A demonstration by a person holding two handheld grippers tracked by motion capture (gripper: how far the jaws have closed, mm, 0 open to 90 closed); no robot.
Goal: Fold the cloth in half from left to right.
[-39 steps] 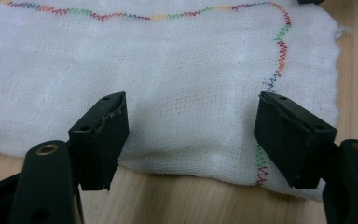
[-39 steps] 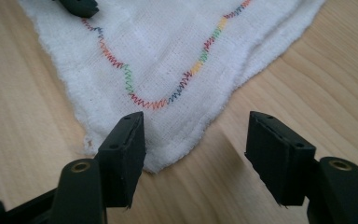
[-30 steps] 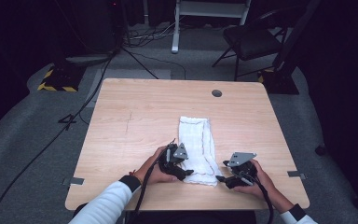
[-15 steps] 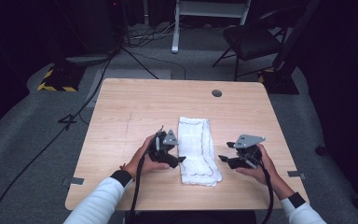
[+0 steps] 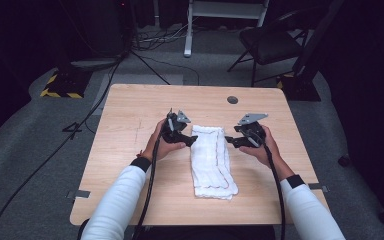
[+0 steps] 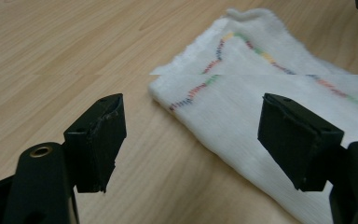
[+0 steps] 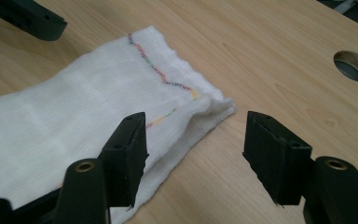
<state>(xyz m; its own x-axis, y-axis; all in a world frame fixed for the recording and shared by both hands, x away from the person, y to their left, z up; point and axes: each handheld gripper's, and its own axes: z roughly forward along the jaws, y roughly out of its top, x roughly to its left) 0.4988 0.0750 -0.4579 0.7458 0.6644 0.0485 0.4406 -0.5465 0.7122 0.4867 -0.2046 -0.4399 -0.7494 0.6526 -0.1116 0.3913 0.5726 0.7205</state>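
A white folded towel with a coloured stitched line lies lengthwise on the wooden table. My left gripper is at the towel's far left corner, jaws open. In the left gripper view that corner lies just ahead of the gap between the jaws, and the pads touch nothing. My right gripper is at the far right corner. Its jaws have just been closing and stand open, astride the towel's folded corner without pressing it.
A round cable hole sits in the table beyond the towel, also in the right gripper view. A dark chair and floor cables lie beyond the far edge. Bare wood flanks the towel.
Both hands have moved away from me along the towel's sides, from its near end to its far corners. The towel has stayed flat in place.
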